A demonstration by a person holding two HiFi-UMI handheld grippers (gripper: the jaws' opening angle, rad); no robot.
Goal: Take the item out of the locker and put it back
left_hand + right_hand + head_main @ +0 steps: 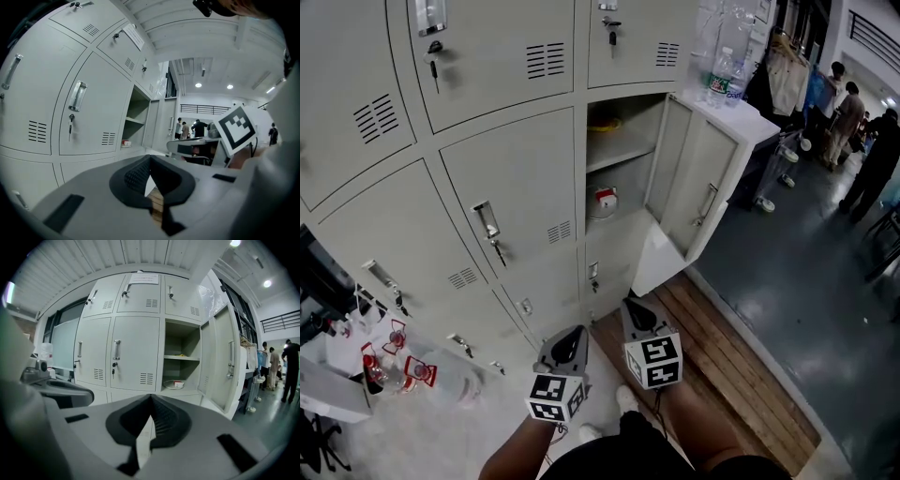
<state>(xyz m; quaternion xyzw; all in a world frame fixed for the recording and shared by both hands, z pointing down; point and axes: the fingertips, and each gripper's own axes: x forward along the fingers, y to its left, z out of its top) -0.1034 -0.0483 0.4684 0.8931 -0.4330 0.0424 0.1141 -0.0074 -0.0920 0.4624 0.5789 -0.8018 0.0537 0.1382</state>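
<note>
Item [605, 199]: locker's [628, 176] lower compartment, front edge.
Left fingers [136, 176], right fingers [164, 420]: we find both closed, empty.
Risk: unopened, they may knock it.

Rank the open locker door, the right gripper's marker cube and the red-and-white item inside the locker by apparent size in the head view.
Largest: open locker door.
Middle: marker cube on the right gripper, though nearness to the camera enlarges it.
Smallest: red-and-white item on the lower shelf.
</note>
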